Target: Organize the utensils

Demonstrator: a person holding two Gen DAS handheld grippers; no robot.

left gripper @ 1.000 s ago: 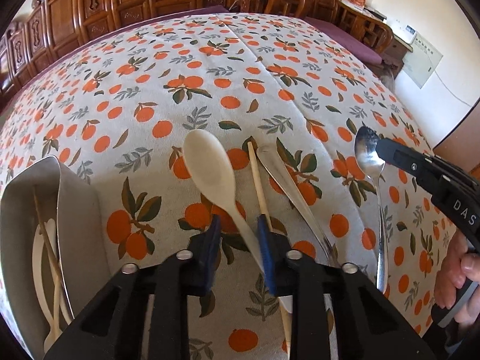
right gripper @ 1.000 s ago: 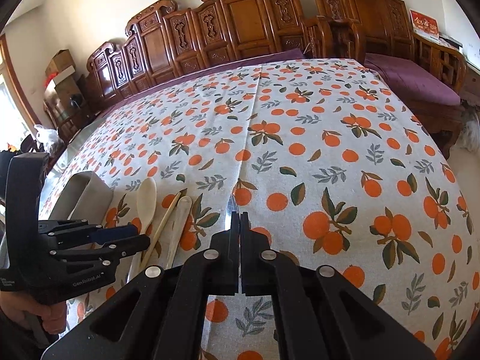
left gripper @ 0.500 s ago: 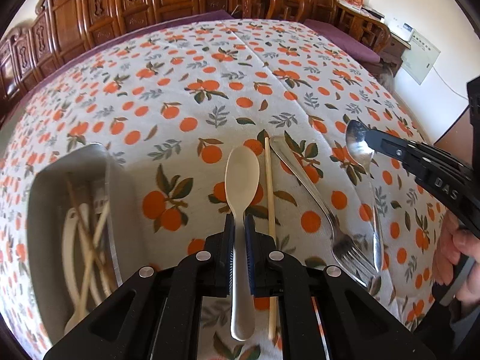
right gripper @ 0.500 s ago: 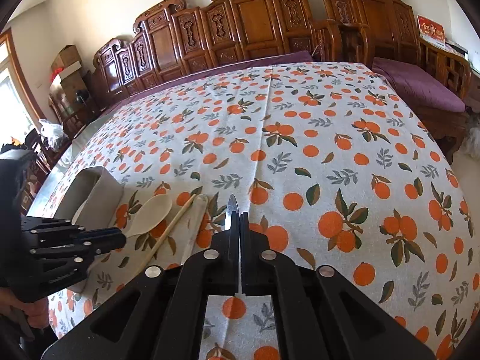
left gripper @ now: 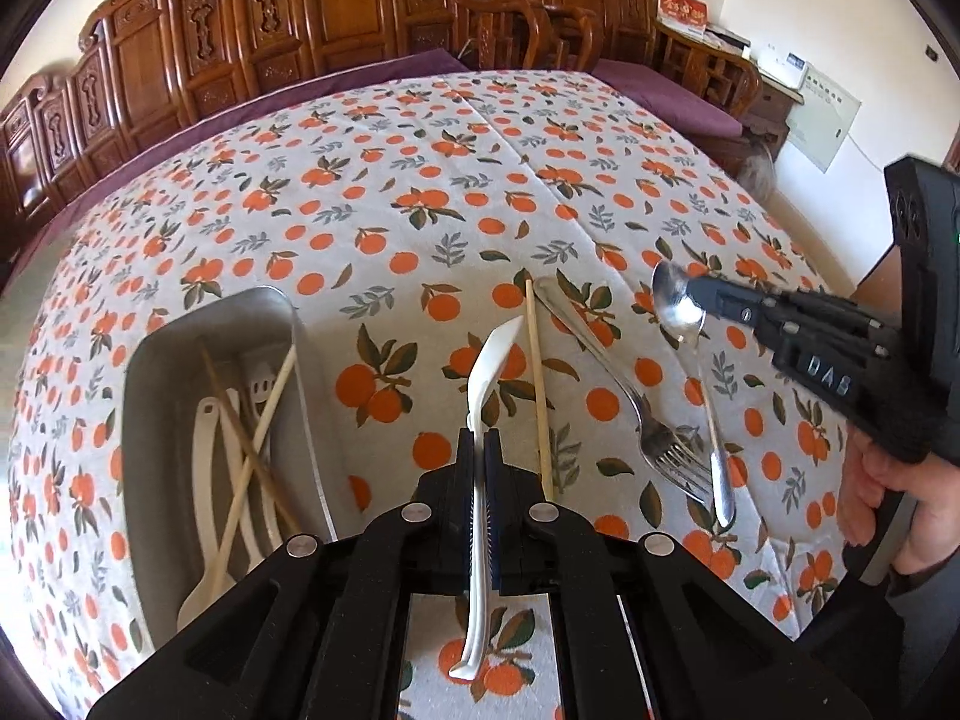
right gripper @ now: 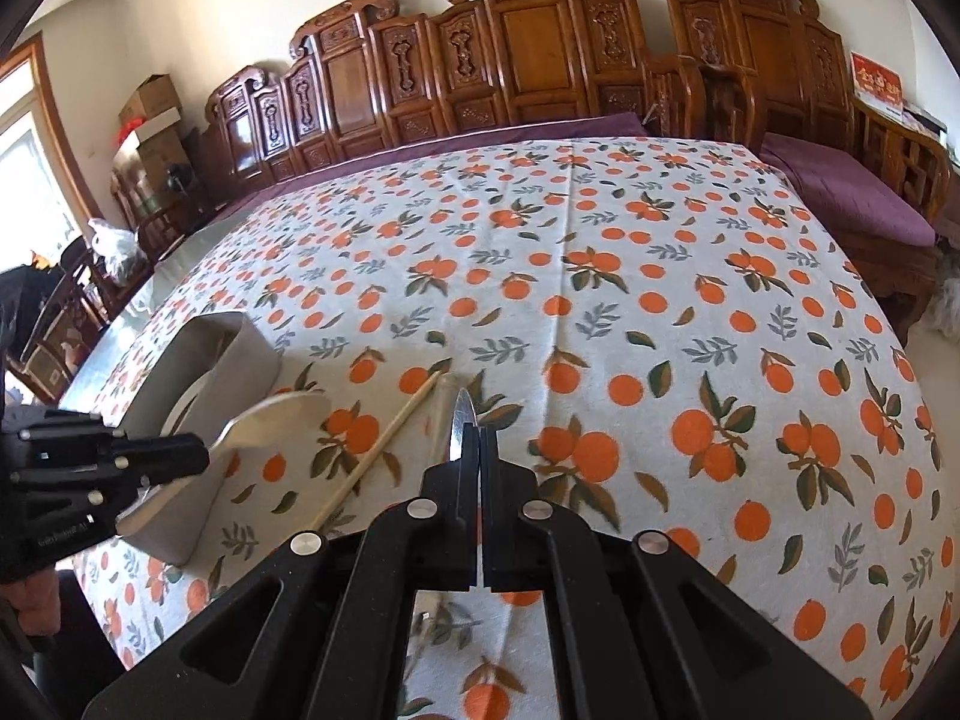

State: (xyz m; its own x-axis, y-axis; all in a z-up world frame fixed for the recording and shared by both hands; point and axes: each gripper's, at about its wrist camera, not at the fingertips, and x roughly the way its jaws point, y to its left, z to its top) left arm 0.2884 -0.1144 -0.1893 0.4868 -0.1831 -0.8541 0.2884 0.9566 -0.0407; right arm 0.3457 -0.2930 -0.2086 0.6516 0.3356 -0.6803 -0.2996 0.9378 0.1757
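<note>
Above the tablecloth (left gripper: 420,192), just right of the tray (left gripper: 180,348), your left gripper (left gripper: 478,450) pinches the light, slippery white spoon (left gripper: 489,372) mid-handle, while your right gripper (right gripper: 478,450) clamps the stiff metal spoon (left gripper: 678,306).

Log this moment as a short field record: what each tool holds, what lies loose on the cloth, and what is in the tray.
left tool: shut on white spoon, lifted off the cloth, bowl turned edge-on
right tool: shut on metal spoon, bowl forward
loose on tablecloth: single chopstick, metal fork
metal tray: left of the loose pieces; holds white utensils and crossed chopsticks
task state: sorting unfinished, two utensils in hand, two on the cloth
</note>
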